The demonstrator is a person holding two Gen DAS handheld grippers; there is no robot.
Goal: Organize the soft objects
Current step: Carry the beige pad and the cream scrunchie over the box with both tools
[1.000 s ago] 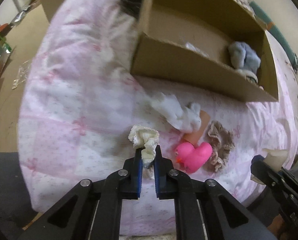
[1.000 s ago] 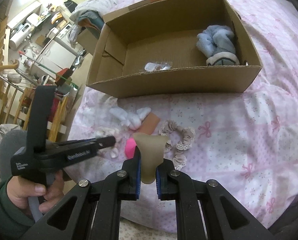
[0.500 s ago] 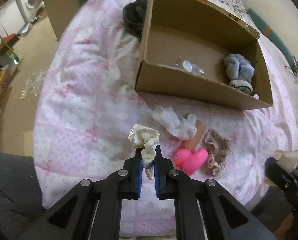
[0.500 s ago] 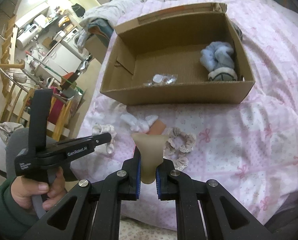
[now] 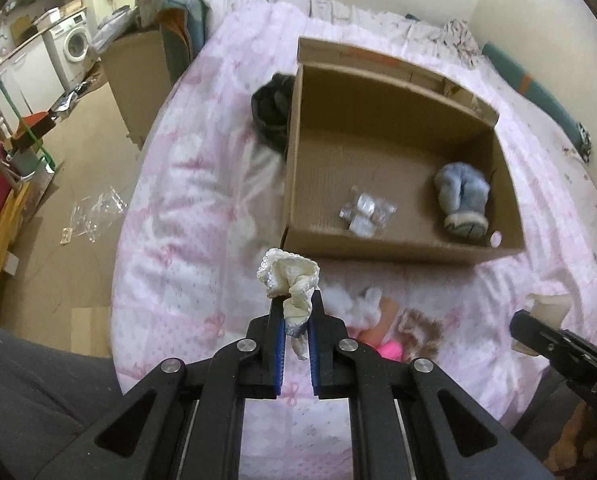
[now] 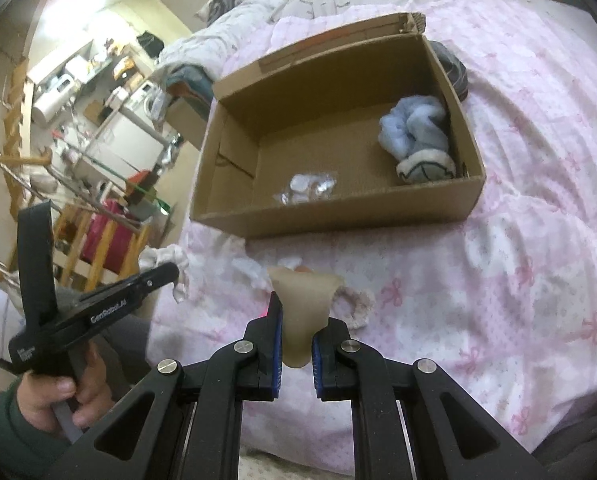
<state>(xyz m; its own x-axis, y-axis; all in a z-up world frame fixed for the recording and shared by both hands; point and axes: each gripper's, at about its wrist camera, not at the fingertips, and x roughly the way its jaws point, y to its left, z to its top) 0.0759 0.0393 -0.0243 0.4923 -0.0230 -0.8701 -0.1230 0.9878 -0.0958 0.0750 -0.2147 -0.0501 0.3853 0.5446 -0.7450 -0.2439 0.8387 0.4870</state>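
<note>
- Left gripper (image 5: 297, 312) pinches a cream lace scrunchie (image 5: 290, 278).
- Right gripper (image 6: 297, 320) clamps a beige, seemingly rubbery piece (image 6: 304, 300).
- Cardboard box (image 6: 338, 216) holds a blue plush (image 6: 416, 138).

My home, bedroom: bed (image 5: 186, 184) with pink quilt, washing machine (image 5: 76, 40) behind, cluttered shelves (image 6: 98, 76).

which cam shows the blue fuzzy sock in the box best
The right wrist view: the blue fuzzy sock is nearer and shows its whole length against the cardboard box. The left wrist view shows it smaller, bunched.
</note>
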